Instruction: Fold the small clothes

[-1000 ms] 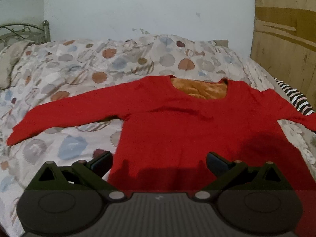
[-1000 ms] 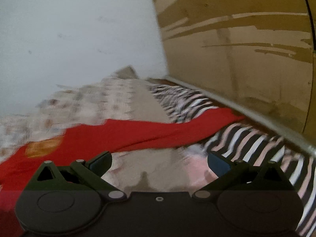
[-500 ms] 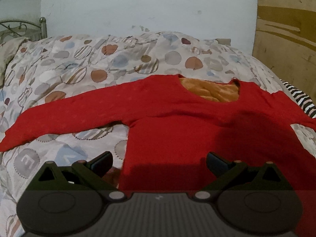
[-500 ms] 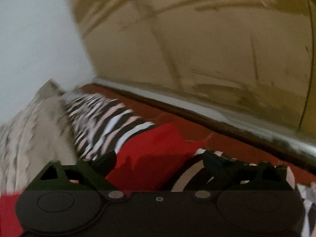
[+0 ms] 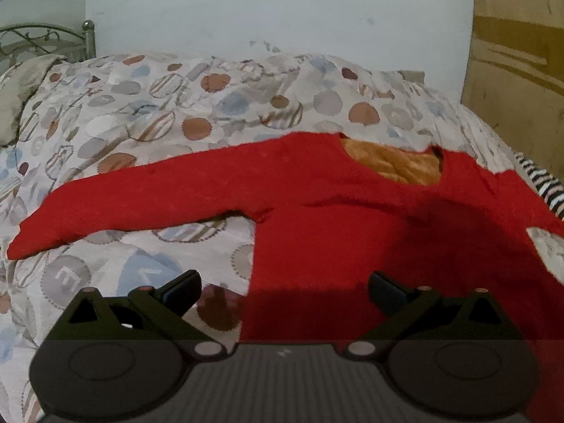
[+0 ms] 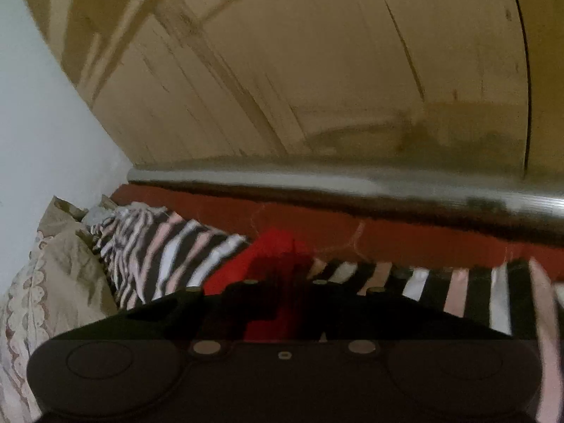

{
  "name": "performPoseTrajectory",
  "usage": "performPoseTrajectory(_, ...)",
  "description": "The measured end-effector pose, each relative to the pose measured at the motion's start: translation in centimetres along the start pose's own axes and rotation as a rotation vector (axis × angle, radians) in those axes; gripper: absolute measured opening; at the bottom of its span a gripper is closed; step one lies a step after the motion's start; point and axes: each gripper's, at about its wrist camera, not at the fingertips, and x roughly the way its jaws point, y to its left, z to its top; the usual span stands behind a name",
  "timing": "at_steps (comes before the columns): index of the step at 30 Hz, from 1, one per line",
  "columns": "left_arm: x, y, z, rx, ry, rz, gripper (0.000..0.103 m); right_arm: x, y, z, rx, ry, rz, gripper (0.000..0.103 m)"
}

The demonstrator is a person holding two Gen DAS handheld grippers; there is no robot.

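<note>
A red long-sleeved top (image 5: 345,225) with an orange lining at the neck lies flat on the bed, front up, both sleeves spread out. My left gripper (image 5: 283,289) is open and empty, hovering over the top's lower left hem. In the right wrist view my right gripper (image 6: 285,292) has its jaws closed together on the end of the red right sleeve (image 6: 268,250), which lies over a striped cloth. The pinch itself is dark and partly hidden by the gripper body.
A dotted duvet (image 5: 148,112) covers the bed. A zebra-striped cloth (image 6: 165,246) lies along the right edge, by a metal rail (image 6: 352,179) and a wooden panel (image 6: 317,70). A white wall (image 5: 282,10) stands behind; a metal headboard (image 5: 42,38) is at far left.
My right gripper swung right along the sleeve to its end and closed on it. My left gripper drifted slightly left and stayed open.
</note>
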Motion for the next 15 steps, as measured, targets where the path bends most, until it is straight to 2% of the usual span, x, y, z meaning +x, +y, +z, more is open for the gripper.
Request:
performPoseTrajectory(3, -0.8, 0.7, 0.5, -0.024, -0.016, -0.003, 0.103, -2.9, 1.9, 0.3, -0.085, -0.081, 0.051, 0.005)
performPoseTrajectory(6, -1.6, 1.2, 0.8, -0.041, -0.028, -0.005, 0.103, -6.6, 5.5, 0.3, -0.24, -0.166, 0.126, 0.005)
performPoseTrajectory(11, -3.0, 2.1, 1.2, -0.095, -0.037, -0.042, 0.103, -14.2, 12.6, -0.5, -0.426, -0.268, 0.331, 0.005)
performPoseTrajectory(15, -4.3, 3.0, 1.4, -0.121, -0.054, -0.042, 0.103, -20.5, 18.4, -3.1, -0.541, -0.3, 0.509, 0.005)
